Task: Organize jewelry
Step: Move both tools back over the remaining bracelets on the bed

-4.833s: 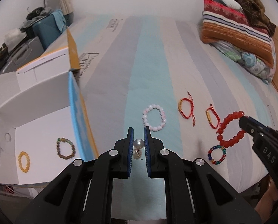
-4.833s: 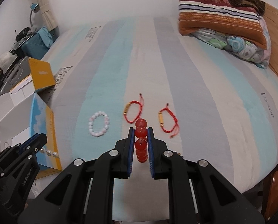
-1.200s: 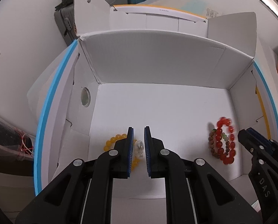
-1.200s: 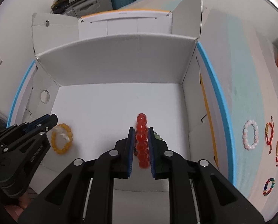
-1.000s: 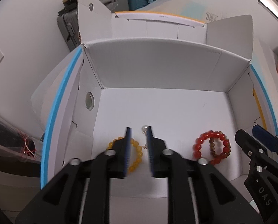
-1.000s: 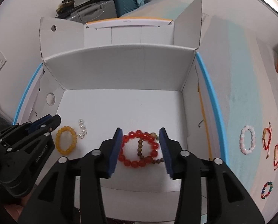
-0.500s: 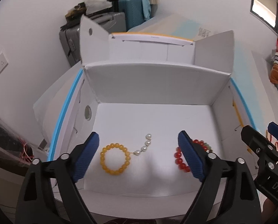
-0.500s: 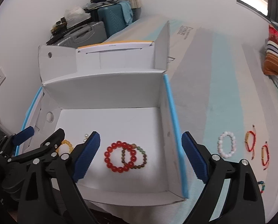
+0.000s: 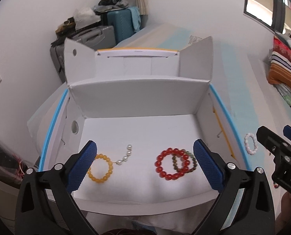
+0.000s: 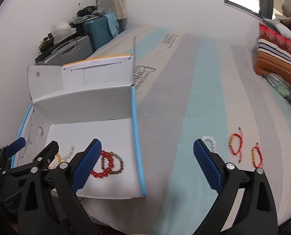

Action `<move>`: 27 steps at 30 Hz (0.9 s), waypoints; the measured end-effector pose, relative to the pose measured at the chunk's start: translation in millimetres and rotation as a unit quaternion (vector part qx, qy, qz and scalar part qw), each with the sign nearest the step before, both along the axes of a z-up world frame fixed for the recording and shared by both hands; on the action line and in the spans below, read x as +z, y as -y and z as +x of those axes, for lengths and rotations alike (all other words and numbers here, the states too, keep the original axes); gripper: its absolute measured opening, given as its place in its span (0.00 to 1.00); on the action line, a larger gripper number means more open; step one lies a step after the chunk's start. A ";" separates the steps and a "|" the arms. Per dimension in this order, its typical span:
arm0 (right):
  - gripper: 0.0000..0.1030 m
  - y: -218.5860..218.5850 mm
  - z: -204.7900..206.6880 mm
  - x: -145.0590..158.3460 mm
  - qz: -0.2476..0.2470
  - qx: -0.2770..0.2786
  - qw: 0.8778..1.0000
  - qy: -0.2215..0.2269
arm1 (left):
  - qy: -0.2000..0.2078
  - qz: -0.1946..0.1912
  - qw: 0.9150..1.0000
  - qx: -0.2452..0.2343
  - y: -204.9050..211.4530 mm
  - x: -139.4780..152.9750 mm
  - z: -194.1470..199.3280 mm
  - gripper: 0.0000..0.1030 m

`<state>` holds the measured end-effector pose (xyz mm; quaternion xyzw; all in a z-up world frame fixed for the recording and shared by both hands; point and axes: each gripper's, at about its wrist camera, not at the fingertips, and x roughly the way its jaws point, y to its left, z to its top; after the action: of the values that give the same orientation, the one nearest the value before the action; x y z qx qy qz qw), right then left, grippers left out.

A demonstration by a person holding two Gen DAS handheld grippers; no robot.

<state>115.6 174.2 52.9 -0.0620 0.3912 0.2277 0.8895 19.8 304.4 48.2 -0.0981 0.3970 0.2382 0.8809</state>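
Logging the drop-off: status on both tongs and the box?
Left tongs, right tongs: opening, nothing between them. Red bead bracelet, pearl strand lie in white cardboard box. Nothing in the way.

White cardboard box [image 9: 137, 98] w/ blue-edged sides is showing an orange strip along its far flap. Inside it, a yellow bead bracelet [image 9: 101, 168], a pearl-white strand [image 9: 125, 156] and a red bead bracelet [image 9: 171, 166] are lying; the brown-green one [image 9: 184, 162] is looking olive, prob. mixed. Bedsheet [image 10: 204, 98] is showing grey, teal & cream stripes. Fingers' pads [image 9: 81, 168] are blue.
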 end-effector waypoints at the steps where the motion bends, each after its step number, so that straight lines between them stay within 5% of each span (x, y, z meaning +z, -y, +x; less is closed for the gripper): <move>1: 0.88 5.4 0.5 1.1 0.001 -0.004 1.000 0.000 | 0.004 -0.001 1.000 -0.002 3.3 1.6 0.1 0.95; 23: 0.88 130.3 10.4 11.6 -0.003 -0.092 0.996 0.015 | 0.005 0.005 0.995 -0.099 99.4 12.7 34.9 0.94; 27: 0.88 148.2 10.4 10.3 -0.005 -0.104 0.994 0.015 | 0.010 -0.038 0.992 -0.122 107.8 10.1 41.2 0.94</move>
<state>126.0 26.0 63.2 -0.0283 0.3833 0.1308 0.9139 61.0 196.6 58.3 -0.0845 0.4057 0.1127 0.9031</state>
